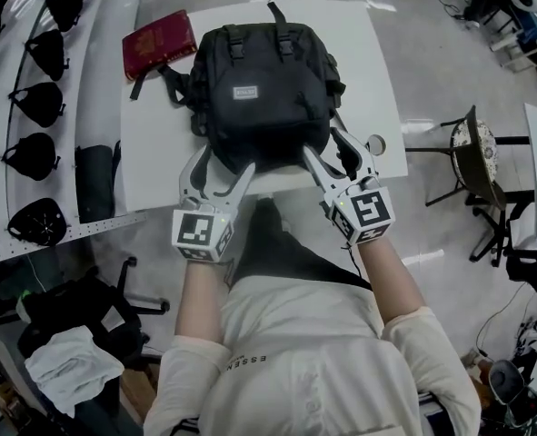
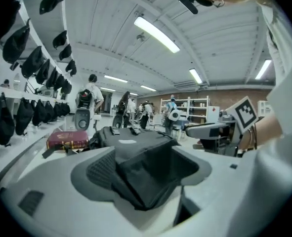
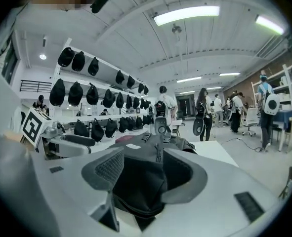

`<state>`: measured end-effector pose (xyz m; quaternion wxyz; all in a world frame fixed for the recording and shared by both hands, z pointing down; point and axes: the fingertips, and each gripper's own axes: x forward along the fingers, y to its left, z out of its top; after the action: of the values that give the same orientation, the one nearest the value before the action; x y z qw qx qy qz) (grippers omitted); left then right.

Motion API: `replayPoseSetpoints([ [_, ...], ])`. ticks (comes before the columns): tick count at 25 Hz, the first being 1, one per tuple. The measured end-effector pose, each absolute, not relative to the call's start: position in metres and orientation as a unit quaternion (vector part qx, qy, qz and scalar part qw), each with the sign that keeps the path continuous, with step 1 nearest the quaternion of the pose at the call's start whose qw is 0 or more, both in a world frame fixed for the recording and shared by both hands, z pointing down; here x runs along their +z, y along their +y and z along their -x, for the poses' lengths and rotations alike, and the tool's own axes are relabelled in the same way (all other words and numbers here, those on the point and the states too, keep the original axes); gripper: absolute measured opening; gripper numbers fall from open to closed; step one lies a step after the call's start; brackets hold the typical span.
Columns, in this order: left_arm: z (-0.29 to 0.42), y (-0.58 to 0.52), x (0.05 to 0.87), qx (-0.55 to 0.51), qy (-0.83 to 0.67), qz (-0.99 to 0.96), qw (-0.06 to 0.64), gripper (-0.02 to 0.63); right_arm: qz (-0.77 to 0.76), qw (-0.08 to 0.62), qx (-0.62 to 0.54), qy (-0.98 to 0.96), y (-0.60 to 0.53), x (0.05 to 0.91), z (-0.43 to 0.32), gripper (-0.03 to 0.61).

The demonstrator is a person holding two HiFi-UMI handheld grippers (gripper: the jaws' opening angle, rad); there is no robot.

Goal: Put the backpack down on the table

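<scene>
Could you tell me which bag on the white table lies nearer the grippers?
The black backpack, its near edge between the jaws of the left gripper and right gripper; the dark red bag lies at the far left corner.

Backpack (image 1: 266,84) on table (image 1: 370,66) — pouch (image 1: 159,42) at its left.

The black fabric backpack (image 1: 266,84) hides the middle of the white square table (image 1: 377,62). Its grey label (image 1: 245,92) is too small to read. The left gripper (image 1: 223,163) and right gripper (image 1: 323,143) cover its near edge. Shelved black bags (image 1: 39,103) are cut off at the left.
</scene>
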<state>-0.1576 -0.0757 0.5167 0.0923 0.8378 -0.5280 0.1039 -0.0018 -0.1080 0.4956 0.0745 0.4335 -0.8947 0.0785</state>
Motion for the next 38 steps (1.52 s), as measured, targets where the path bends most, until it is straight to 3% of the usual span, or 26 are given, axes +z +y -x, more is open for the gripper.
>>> replayPoseSetpoints([
  [5,0.146,-0.065,0.488,0.122,-0.508,-0.849,0.083,0.292,-0.398,0.061,0.069,-0.913,-0.096,0.464,0.014,0.243],
  [8,0.146,-0.063,0.465,0.105,-0.513,-0.849,0.069,0.168,-0.392,0.047,0.052,-0.917,-0.091,0.445,0.016,0.161],
  [12,0.143,-0.063,0.443,0.104,-0.510,-0.853,0.039,0.124,-0.395,0.030,0.033,-0.917,-0.088,0.425,0.014,0.079],
  [17,0.145,-0.064,0.423,0.093,-0.522,-0.848,0.022,0.009,-0.408,0.014,0.015,-0.913,-0.088,0.404,0.008,0.027],
  [38,0.149,-0.075,0.392,0.066,-0.488,-0.870,0.006,0.005,-0.418,0.006,-0.024,-0.908,-0.088,0.373,0.011,0.014],
])
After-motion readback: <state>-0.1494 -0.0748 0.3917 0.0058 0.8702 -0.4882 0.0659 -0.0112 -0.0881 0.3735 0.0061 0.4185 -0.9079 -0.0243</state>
